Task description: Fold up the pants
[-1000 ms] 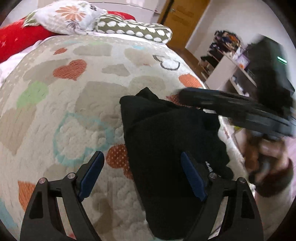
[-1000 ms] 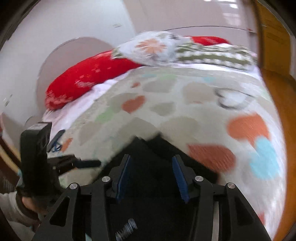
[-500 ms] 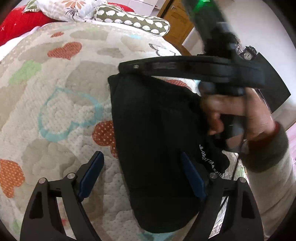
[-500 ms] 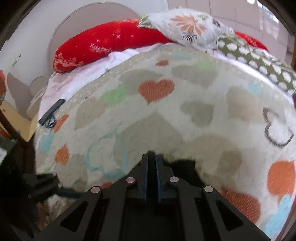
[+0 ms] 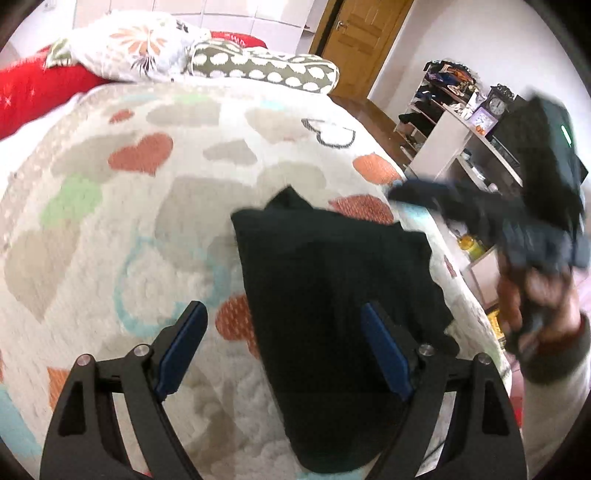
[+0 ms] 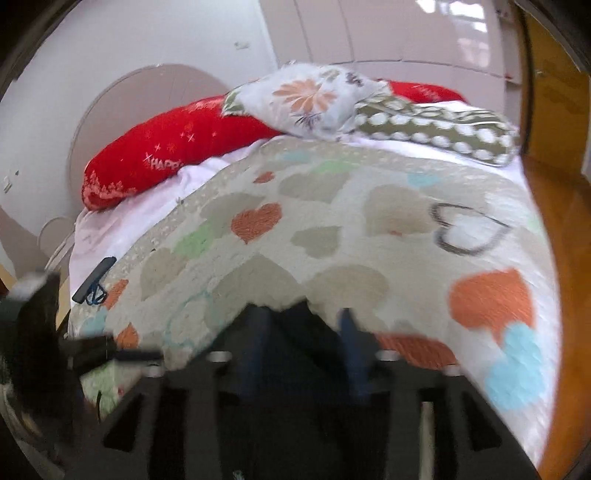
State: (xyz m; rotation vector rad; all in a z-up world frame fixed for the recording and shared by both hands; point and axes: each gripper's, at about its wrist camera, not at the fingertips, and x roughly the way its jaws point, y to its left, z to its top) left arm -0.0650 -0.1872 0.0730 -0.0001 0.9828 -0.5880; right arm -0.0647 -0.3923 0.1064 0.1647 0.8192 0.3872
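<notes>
The black pants (image 5: 332,295) lie folded into a compact stack on the heart-patterned bedspread (image 5: 129,206), near the bed's right edge. My left gripper (image 5: 284,343) is open and empty, its blue-padded fingers straddling the stack's near left edge just above it. My right gripper (image 5: 399,194) shows blurred in the left wrist view, held off the bed's right side, apart from the pants. In the right wrist view the right gripper (image 6: 299,325) is blurred, its fingers spread apart and empty over the dark pants (image 6: 295,369).
Pillows lie at the head of the bed: a red one (image 6: 166,147), a floral one (image 5: 125,48) and a green dotted one (image 5: 266,66). A dark phone-like object (image 6: 92,277) lies at the bed's left edge. Shelves (image 5: 454,122) and a wooden door (image 5: 362,33) stand to the right.
My right gripper, shut over the pants' far edge half a second ago, has opened and pulled back off the bed's right side. The pants stay folded. My left gripper stays open.
</notes>
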